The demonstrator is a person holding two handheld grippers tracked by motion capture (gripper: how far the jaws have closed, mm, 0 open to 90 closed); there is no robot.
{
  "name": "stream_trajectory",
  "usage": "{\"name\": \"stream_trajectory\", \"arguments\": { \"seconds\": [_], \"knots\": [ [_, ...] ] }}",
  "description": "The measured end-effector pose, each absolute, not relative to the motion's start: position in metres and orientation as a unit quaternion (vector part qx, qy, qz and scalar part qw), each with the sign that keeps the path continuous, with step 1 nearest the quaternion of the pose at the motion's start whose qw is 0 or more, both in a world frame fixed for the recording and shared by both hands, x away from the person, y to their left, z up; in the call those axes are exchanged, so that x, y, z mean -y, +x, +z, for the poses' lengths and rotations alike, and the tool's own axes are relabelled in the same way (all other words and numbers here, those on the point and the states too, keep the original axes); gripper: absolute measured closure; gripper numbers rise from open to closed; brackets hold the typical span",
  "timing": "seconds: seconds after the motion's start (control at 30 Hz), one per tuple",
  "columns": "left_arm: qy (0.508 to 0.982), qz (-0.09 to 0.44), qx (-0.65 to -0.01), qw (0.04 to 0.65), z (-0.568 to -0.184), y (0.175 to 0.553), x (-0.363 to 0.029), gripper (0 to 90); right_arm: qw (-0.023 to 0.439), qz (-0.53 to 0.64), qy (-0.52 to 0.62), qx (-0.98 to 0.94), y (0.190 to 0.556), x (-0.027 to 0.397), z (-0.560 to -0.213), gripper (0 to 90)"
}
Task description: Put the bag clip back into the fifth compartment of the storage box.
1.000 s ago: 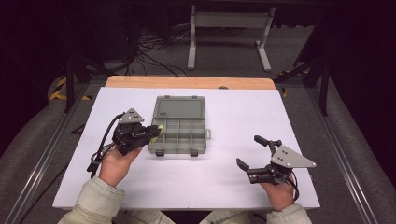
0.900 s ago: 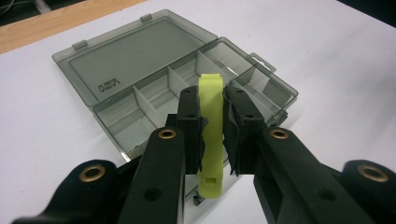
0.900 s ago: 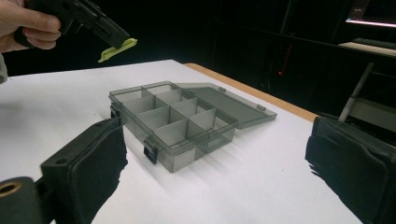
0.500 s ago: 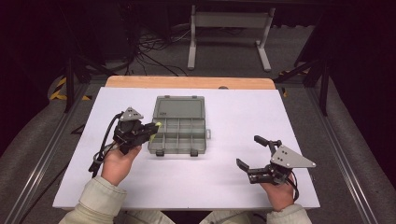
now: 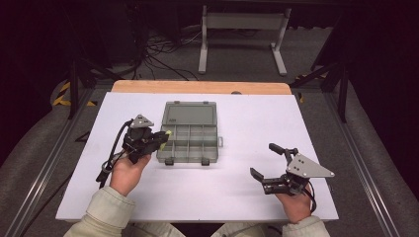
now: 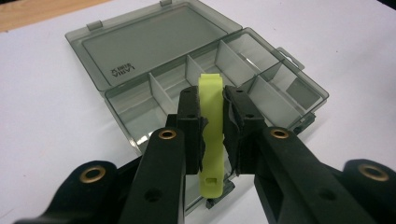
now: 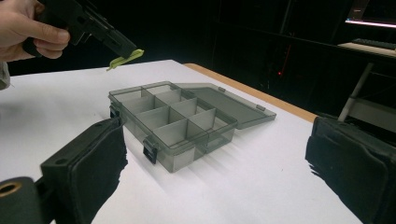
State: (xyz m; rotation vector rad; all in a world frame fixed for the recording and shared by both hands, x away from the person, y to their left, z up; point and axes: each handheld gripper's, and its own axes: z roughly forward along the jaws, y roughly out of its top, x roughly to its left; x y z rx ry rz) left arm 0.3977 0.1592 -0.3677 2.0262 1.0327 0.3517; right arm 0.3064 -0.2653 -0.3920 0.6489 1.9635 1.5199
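A smoky clear compartment box point(image 5: 190, 143) lies open in the middle of the white table, its lid point(image 5: 190, 113) flat toward the far side. My left gripper point(image 5: 159, 139) hovers at the box's left front corner, shut on a yellow-green plastic piece point(image 5: 168, 133). In the left gripper view the piece point(image 6: 211, 126) stands upright between the pads point(image 6: 191, 116), over the front compartments point(image 6: 261, 93), which look empty. My right gripper point(image 5: 264, 160) rests open at the front right, apart from the box point(image 7: 173, 121), with nothing between its jaws. From there the left gripper point(image 7: 126, 51) shows with the piece point(image 7: 123, 58).
The white table top point(image 5: 247, 118) has a wooden strip point(image 5: 197, 87) along its far edge. Beyond it are a grey stand point(image 5: 242, 29) and cables on the dark floor. Metal rails point(image 5: 365, 163) run along both sides of the table.
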Motion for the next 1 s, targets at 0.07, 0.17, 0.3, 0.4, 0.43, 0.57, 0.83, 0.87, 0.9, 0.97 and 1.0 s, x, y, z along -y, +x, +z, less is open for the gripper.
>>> {"name": "stream_trajectory", "arguments": {
  "seconds": [0.07, 0.17, 0.3, 0.4, 0.43, 0.57, 0.83, 0.87, 0.9, 0.97, 1.0],
  "knots": [
    [0.803, 0.130, -0.413, 0.409, -0.370, 0.399, -0.159, 77.8, 0.284, 0.567, 0.242, -0.734, 0.306, 0.265, -0.392, 4.7],
    [0.805, 0.124, -0.416, 0.404, -0.375, 0.402, -0.159, 77.8, 0.284, 0.568, 0.242, -0.733, 0.306, 0.266, -0.392, 4.6],
    [0.804, 0.119, -0.424, 0.400, -0.381, 0.406, -0.160, 77.7, 0.283, 0.569, 0.242, -0.733, 0.306, 0.265, -0.392, 4.7],
    [0.804, 0.111, -0.427, 0.398, -0.384, 0.407, -0.160, 77.7, 0.283, 0.569, 0.242, -0.733, 0.306, 0.265, -0.392, 4.6],
    [0.804, 0.110, -0.429, 0.396, -0.386, 0.408, -0.159, 77.7, 0.283, 0.569, 0.242, -0.733, 0.306, 0.265, -0.392, 4.7],
    [0.808, 0.113, -0.427, 0.390, -0.391, 0.411, -0.160, 77.7, 0.283, 0.569, 0.242, -0.733, 0.306, 0.266, -0.392, 4.6],
    [0.810, 0.112, -0.429, 0.384, -0.398, 0.415, -0.159, 77.6, 0.283, 0.569, 0.242, -0.733, 0.306, 0.265, -0.392, 4.7],
    [0.810, 0.110, -0.430, 0.383, -0.399, 0.415, -0.159, 77.7, 0.282, 0.569, 0.242, -0.734, 0.306, 0.266, -0.392, 4.7],
    [0.812, 0.114, -0.429, 0.378, -0.400, 0.416, -0.160, 77.7, 0.283, 0.569, 0.241, -0.734, 0.306, 0.265, -0.392, 4.7],
    [0.812, 0.111, -0.431, 0.378, -0.402, 0.417, -0.160, 77.6, 0.283, 0.569, 0.241, -0.733, 0.306, 0.265, -0.392, 4.6],
    [0.811, 0.108, -0.433, 0.378, -0.403, 0.417, -0.160, 77.7, 0.283, 0.569, 0.242, -0.733, 0.306, 0.266, -0.392, 4.6]
  ]
}}
